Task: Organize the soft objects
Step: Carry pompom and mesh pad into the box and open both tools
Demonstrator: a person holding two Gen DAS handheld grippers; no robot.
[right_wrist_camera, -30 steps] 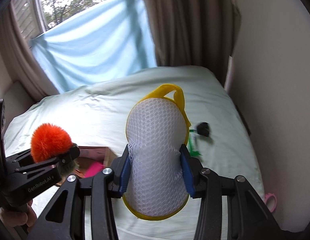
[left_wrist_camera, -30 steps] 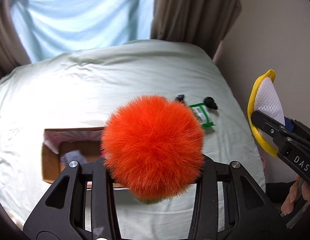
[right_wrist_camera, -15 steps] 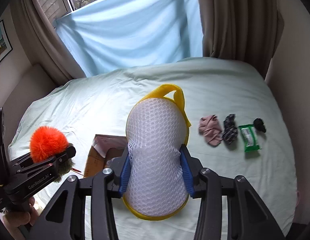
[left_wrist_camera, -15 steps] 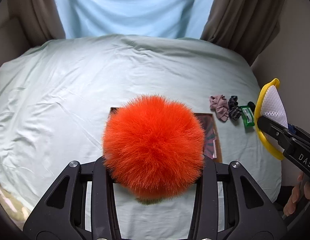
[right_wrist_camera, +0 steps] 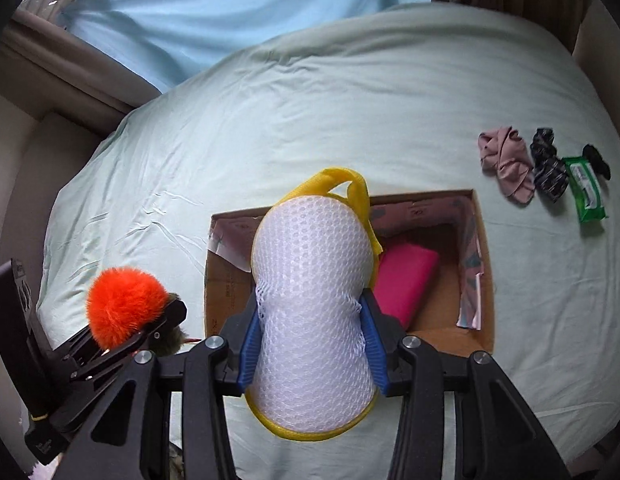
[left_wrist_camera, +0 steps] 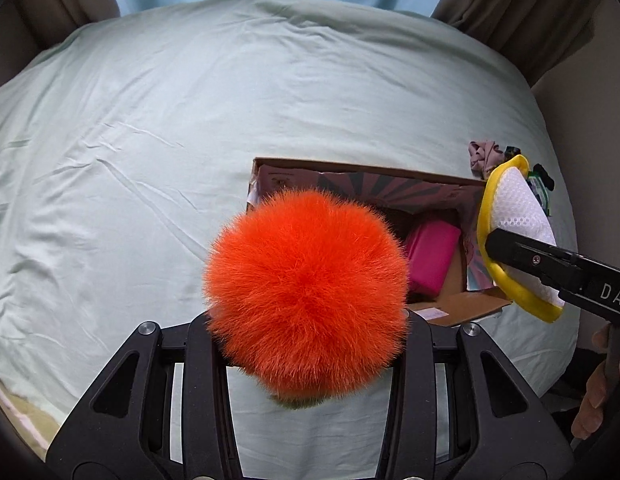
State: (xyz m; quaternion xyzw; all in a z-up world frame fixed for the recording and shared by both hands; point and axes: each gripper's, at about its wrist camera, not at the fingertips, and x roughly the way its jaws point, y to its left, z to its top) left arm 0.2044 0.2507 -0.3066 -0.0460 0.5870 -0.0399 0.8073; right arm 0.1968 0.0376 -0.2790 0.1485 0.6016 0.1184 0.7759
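My left gripper (left_wrist_camera: 305,320) is shut on a fluffy orange pom-pom (left_wrist_camera: 305,296), held above the near left side of an open cardboard box (left_wrist_camera: 366,174) on the bed. It also shows in the right wrist view (right_wrist_camera: 125,304). My right gripper (right_wrist_camera: 310,312) is shut on a white mesh sponge with yellow trim (right_wrist_camera: 310,292), held over the box (right_wrist_camera: 484,264); the sponge shows at the right of the left wrist view (left_wrist_camera: 518,216). A pink soft block (right_wrist_camera: 406,280) lies inside the box.
On the pale green bed sheet (right_wrist_camera: 310,120), right of the box, lie a pink scrunchie (right_wrist_camera: 506,162), a dark scrunchie (right_wrist_camera: 548,164), a green wipes packet (right_wrist_camera: 586,188) and a small black item (right_wrist_camera: 596,160). A wall runs along the bed's right side (left_wrist_camera: 590,100).
Both grippers have tilted down and moved nearer the bed with their objects still held. The box now sits directly under the sponge and beside the pom-pom, with the pink block visible inside.
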